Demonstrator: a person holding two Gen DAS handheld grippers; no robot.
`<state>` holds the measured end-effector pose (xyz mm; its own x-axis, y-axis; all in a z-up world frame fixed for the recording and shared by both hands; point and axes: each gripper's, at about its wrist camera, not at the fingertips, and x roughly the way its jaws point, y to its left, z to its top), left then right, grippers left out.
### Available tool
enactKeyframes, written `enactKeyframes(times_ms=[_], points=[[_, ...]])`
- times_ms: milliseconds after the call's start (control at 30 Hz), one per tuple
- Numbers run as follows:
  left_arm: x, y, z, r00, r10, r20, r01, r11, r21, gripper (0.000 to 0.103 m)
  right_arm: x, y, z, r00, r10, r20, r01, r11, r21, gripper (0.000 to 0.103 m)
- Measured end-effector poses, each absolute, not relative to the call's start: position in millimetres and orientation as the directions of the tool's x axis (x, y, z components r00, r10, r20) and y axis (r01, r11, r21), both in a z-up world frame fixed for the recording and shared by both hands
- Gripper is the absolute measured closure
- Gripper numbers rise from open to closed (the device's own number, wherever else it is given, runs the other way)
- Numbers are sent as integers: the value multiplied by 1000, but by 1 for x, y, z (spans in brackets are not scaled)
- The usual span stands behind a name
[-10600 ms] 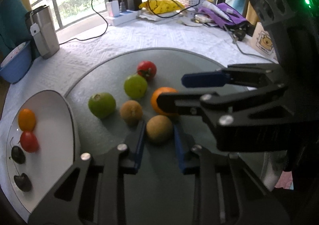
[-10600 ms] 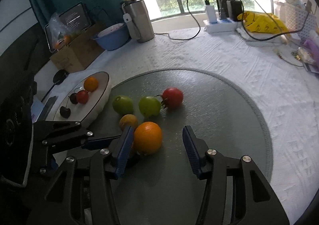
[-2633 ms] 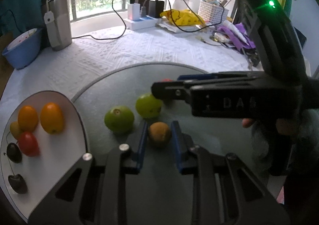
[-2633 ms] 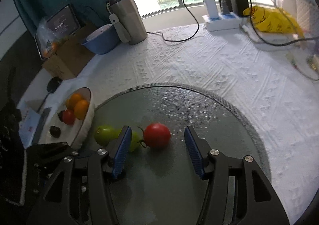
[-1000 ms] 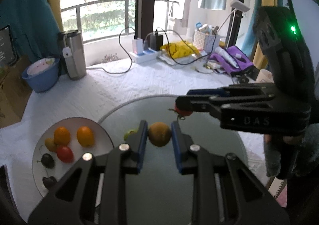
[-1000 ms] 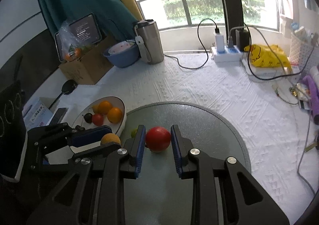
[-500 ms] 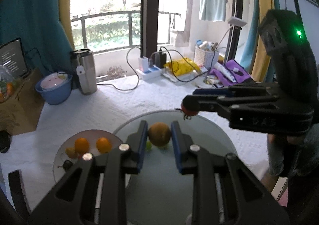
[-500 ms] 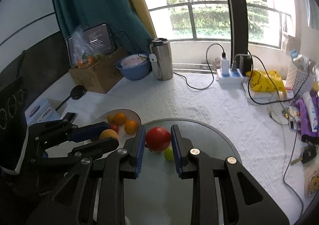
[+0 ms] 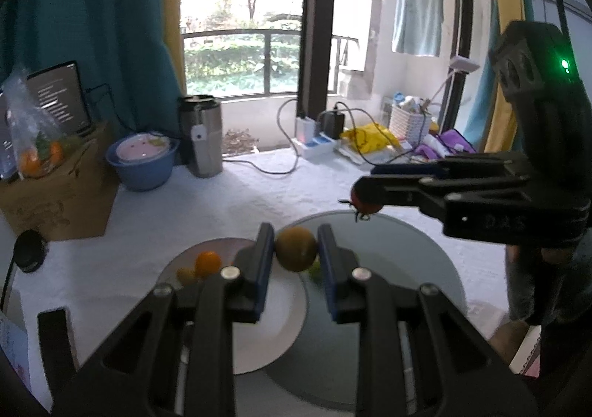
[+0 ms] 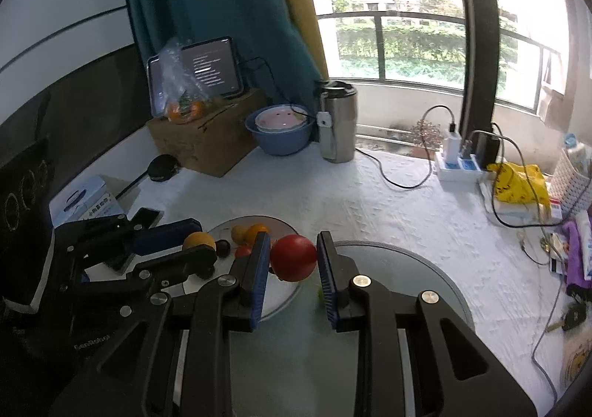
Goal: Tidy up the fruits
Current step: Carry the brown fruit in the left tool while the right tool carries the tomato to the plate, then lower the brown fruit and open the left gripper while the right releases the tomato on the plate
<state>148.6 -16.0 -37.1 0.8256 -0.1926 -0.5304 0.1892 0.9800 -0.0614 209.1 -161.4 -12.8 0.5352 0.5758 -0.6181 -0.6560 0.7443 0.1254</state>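
My left gripper is shut on a brown kiwi and holds it high above the table, over the seam between the white plate and the grey round mat. My right gripper is shut on a red tomato, also high up; it shows in the left wrist view. The plate holds oranges, a small yellow fruit, a small red fruit and a dark cherry. A green fruit peeks out below on the mat.
At the back stand a cardboard box with a bag of fruit, a blue bowl, a steel tumbler, a power strip with cables, a yellow bag and a white basket. A phone lies left of the plate.
Both grippers closed on their fruits about a second ago and have risen steadily higher; the table, plate and mat now look smaller and farther below.
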Motion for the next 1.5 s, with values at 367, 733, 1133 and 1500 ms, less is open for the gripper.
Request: enactKeyframes(times_ms=[367,733,1133,1500], points=[[146,26,-57,820,-151,-552,117,988,-95,78,213,-114,-28,476,582,-659,-701,704,115,75],[150,56,-95,786,-142,-601,77,988,-132,78,220,-80,-62,410,563,-718,-719,683,125,75],[160,60,-132,746,-190,-638,89,978,-187,78,228,-63,-104,346,521,-780,-718,682,137,75],[170,56,-149,723,-192,-663,99,979,-176,78,236,-57,-124,314,507,-803,-713,684,153,75]])
